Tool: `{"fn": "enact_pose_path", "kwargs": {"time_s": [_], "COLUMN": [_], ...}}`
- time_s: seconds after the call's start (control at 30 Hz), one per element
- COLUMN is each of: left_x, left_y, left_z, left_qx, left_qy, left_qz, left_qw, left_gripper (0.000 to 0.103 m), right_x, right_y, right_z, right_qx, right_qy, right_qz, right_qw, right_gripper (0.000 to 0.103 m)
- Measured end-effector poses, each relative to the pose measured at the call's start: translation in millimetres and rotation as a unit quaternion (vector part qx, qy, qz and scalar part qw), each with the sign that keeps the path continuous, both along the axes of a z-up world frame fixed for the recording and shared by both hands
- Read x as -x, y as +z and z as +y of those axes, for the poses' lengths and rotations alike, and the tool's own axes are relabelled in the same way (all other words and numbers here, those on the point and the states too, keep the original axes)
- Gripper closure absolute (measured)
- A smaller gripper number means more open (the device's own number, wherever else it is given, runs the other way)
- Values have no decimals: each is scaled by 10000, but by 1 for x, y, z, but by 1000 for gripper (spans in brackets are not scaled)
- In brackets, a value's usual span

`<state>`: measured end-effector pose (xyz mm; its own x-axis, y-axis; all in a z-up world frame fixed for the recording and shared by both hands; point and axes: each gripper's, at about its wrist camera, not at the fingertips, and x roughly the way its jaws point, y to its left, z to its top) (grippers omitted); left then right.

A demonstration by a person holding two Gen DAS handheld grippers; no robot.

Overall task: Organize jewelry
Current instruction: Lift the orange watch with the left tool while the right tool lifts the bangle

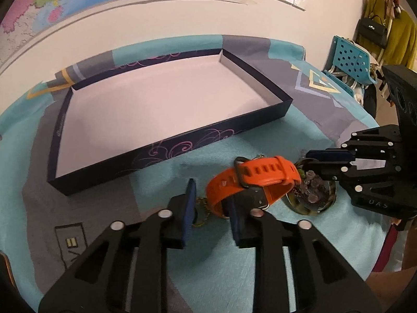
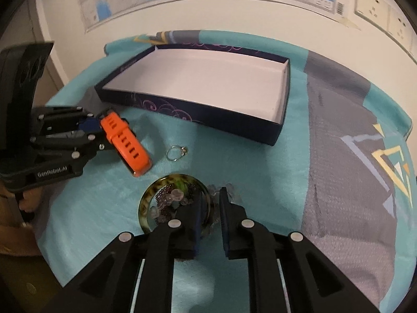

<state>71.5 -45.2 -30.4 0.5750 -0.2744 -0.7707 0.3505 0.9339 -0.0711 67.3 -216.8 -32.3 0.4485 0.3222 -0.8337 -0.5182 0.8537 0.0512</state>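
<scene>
One teal blanket beneath a wall map.

A table draped in a teal and grey patterned cloth carried everything. On its far side sat a shallow dark box with a white floor; nearer lay a small ring, with an orange watch to its left, and nearest a round dish of beads.

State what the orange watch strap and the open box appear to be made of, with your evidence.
Orange watch strap: likely silicone or rubber, matte, moulded with punched holes. Open box: probably cardboard, thin straight walls, dark printed outside, plain pale inside.
</scene>
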Motion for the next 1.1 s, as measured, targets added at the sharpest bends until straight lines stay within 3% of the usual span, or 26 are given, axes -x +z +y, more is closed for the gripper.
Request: {"fn": "enact_pose_path", "kwargs": {"time_s": [0.07, 0.27, 0.63, 0.97, 1.1], "left_x": [0, 0, 16, 49, 48], "left_y": [0, 3, 11, -3, -2], "left_z": [0, 4, 12, 31, 34], "left_qx": [25, 206, 248, 406, 402], "left_qy": [-19, -62, -167, 33, 170], "left_qz": [4, 142, 551, 1217, 1147], "left_qw": [10000, 9997, 9980, 9917, 9924], "left_gripper": [94, 95, 95, 95, 90], "right_x": [1, 7, 12, 14, 12], "right_y": [0, 11, 35, 28, 24], "right_z": [0, -8, -24, -11, -3], "right_qx": [63, -230, -773, -1070, -1106], "right_qy": [42, -12, -156, 35, 96], "right_qz": [-23, -92, -211, -68, -25], "right_qw": [10000, 9997, 9967, 9942, 9938], "right_gripper": [95, 96, 96, 96, 96]}}
